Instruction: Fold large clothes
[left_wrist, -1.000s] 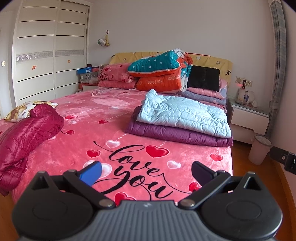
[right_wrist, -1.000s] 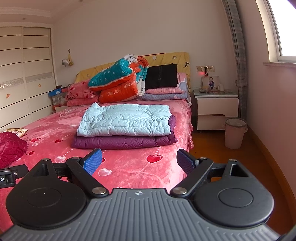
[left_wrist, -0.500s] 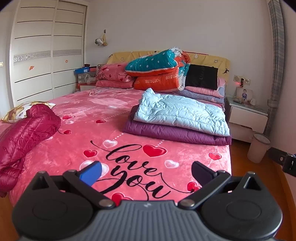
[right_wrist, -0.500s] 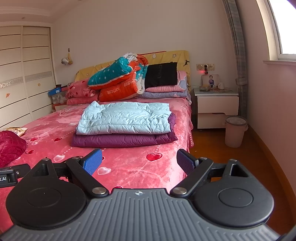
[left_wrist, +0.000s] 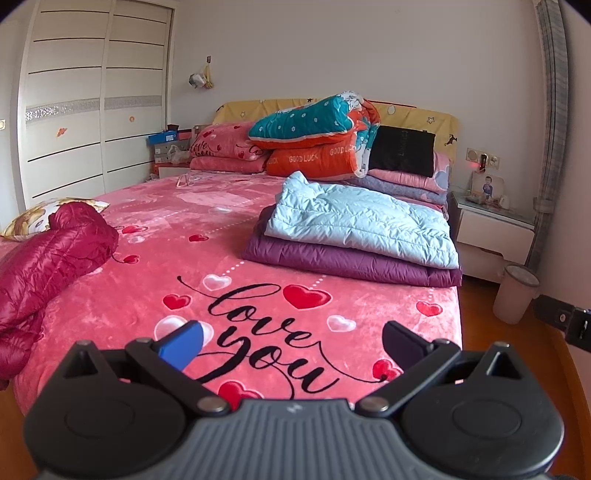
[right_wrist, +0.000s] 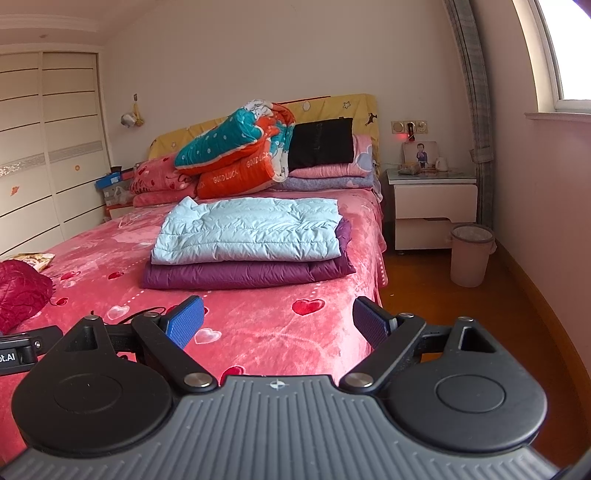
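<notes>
A crumpled dark red puffer jacket (left_wrist: 48, 258) lies unfolded at the left edge of the pink bed (left_wrist: 258, 306); it also shows in the right wrist view (right_wrist: 18, 291). A folded light blue jacket (left_wrist: 362, 225) rests on a folded purple one (left_wrist: 351, 264) at the bed's right side; the stack also shows in the right wrist view as blue (right_wrist: 251, 230) over purple (right_wrist: 247, 275). My left gripper (left_wrist: 291, 347) is open and empty above the bed's foot. My right gripper (right_wrist: 277, 323) is open and empty, near the bed's right foot corner.
Pillows and a teal-orange quilt (left_wrist: 317, 140) pile at the headboard. A white nightstand (right_wrist: 432, 210) and a pink bin (right_wrist: 471, 254) stand right of the bed on the wooden floor. A wardrobe (left_wrist: 92, 110) lines the left wall.
Both grippers have drawn back slightly from the bed and stay open. The clothes have not moved.
</notes>
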